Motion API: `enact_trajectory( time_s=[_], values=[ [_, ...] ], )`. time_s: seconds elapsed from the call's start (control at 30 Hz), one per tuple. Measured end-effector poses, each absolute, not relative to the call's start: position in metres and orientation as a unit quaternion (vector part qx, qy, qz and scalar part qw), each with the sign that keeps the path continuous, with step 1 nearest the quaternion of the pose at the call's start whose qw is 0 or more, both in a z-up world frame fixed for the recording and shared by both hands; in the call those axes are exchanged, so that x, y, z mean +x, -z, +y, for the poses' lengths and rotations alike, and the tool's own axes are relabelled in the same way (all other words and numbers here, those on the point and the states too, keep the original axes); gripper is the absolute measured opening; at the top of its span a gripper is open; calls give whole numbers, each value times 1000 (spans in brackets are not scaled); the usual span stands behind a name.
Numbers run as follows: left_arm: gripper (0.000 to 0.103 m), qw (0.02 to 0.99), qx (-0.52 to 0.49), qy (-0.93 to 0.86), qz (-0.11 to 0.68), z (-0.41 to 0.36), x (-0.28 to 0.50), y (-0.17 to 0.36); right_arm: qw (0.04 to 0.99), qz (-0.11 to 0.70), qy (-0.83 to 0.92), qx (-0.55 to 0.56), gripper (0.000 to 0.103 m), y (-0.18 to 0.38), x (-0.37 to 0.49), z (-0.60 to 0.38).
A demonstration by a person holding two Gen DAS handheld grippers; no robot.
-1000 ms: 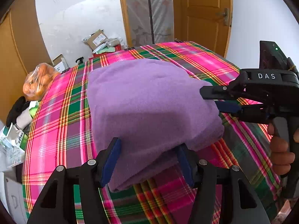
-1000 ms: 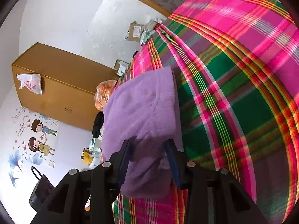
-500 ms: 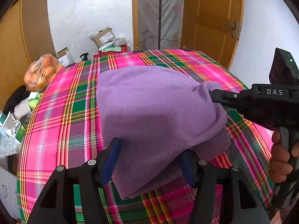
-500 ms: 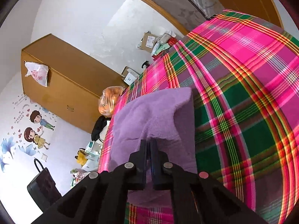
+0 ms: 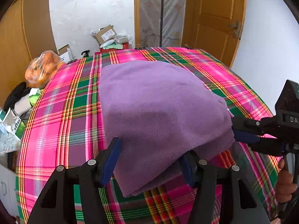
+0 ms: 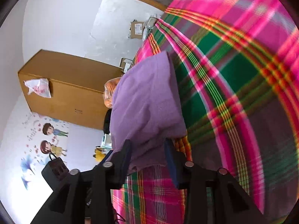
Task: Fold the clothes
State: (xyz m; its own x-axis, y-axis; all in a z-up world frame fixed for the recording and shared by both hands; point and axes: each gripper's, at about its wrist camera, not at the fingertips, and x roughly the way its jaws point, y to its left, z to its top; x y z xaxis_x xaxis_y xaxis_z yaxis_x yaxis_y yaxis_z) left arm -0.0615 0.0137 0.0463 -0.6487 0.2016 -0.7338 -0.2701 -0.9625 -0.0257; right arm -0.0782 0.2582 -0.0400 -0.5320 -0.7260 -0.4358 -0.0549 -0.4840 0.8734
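A folded purple fleece garment (image 5: 158,115) lies in the centre of the left wrist frame on a bed spread with a pink-and-green plaid cloth (image 5: 61,115), as two hand-held grippers work its near edge. Half a second earlier the right gripper (image 6: 147,155) was pinched tight on the fabric; its jaws now stand parted again, the fleece edge lying loosely between the blue pads but not clamped. That release suggests the last fold has been laid and let go. The left gripper (image 5: 147,164), at the bottom of its own frame, stays wide open, straddling the garment's near corner without gripping it. A person's hand (image 5: 286,183) holds the right tool at the lower right. A bag of oranges (image 5: 42,69) sits at the upper left, off the bed's edge. The bundle looks compact, so only smoothing or setting aside appears to remain.
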Motion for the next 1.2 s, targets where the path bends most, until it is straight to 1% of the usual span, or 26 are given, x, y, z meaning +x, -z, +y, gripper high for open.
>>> enact_trajectory(
  time_s=[0.03,0.17,0.37,0.4,0.43,0.47,0.5,0.53,0.63,0.73,0.87,1.03,1.2],
  values=[
    [62,130,-399,-907,43,14,-62,-46,222,-463,744,428,46,42,-80,258],
    [62,130,-400,-906,44,14,-61,-45,219,-493,727,424,48,49,-92,258],
    [62,131,-401,-906,43,14,-62,-44,216,-501,730,412,48,41,-107,256],
    [62,131,-401,-906,43,14,-62,-44,216,-500,732,409,46,39,-109,256],
    [62,131,-401,-906,44,14,-62,-44,216,-498,734,407,36,37,-112,255],
    [62,132,-401,-906,43,14,-62,-44,217,-488,741,406,28,33,-113,253],
    [62,134,-401,-905,42,14,-62,-45,218,-472,753,404,24,27,-114,249],
    [62,135,-401,-905,41,13,-62,-45,219,-458,762,401,17,22,-115,246],
    [62,144,-399,-905,29,10,-61,-48,221,-432,785,385,11,4,-114,243],
    [62,168,-397,-902,4,7,-59,-55,230,-416,798,371,10,-11,-122,237],
    [62,189,-382,-905,-8,9,-52,-66,252,-390,812,353,10,-29,-123,226],
    [62,205,-358,-911,2,14,-45,-78,279,-362,820,344,10,-43,-120,208],
    [62,199,-357,-913,8,13,-47,-80,307,-345,815,350,10,-51,-125,186]
  ],
)
